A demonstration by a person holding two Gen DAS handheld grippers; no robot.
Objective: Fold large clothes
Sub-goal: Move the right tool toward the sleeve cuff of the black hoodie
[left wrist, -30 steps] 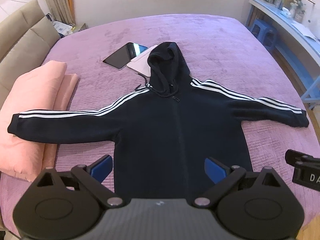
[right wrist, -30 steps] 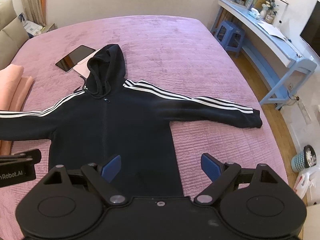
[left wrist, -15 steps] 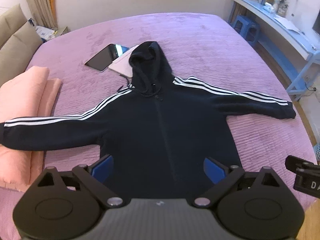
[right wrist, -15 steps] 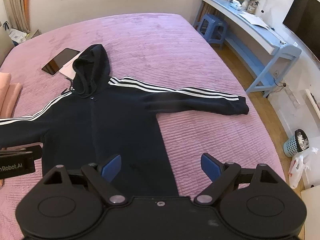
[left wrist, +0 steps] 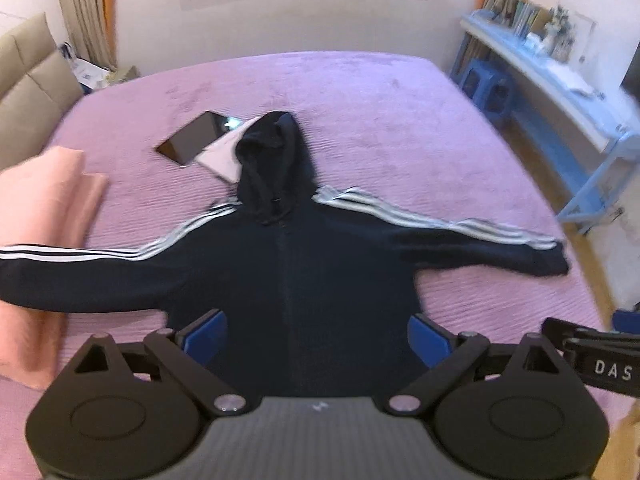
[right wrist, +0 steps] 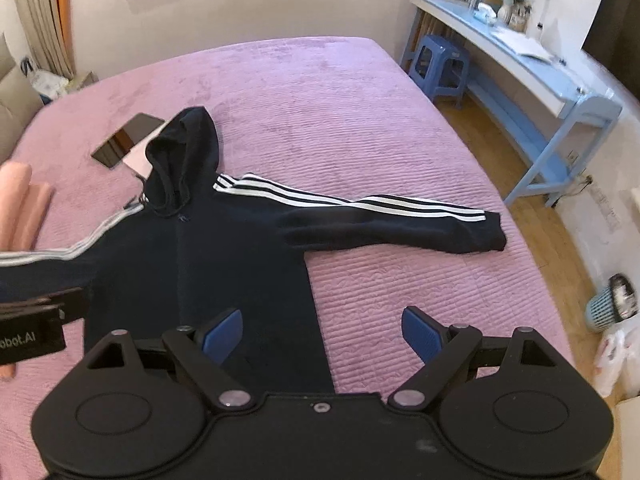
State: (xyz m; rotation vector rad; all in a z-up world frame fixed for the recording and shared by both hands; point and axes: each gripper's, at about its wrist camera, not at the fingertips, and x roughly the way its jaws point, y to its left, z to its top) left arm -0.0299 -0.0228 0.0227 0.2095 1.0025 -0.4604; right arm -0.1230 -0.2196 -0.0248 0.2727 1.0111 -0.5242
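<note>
The purple bed now shows more of the room than a moment ago: both grippers have pulled back and up. The black hoodie lies flat, sleeves spread, unfolded. The left gripper and right gripper hover with fingers apart, holding nothing; folding hasn't started.

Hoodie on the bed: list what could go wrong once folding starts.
1. The hood lies over a tablet and a pale sheet; pulling the hoodie may drag them along.
2. One sleeve rests on the pink blanket, so folding it in could snag or shift the blanket.
3. Both the left claw and right claw are open and hold nothing; a shallow pinch might slip off the thick cloth.
</note>
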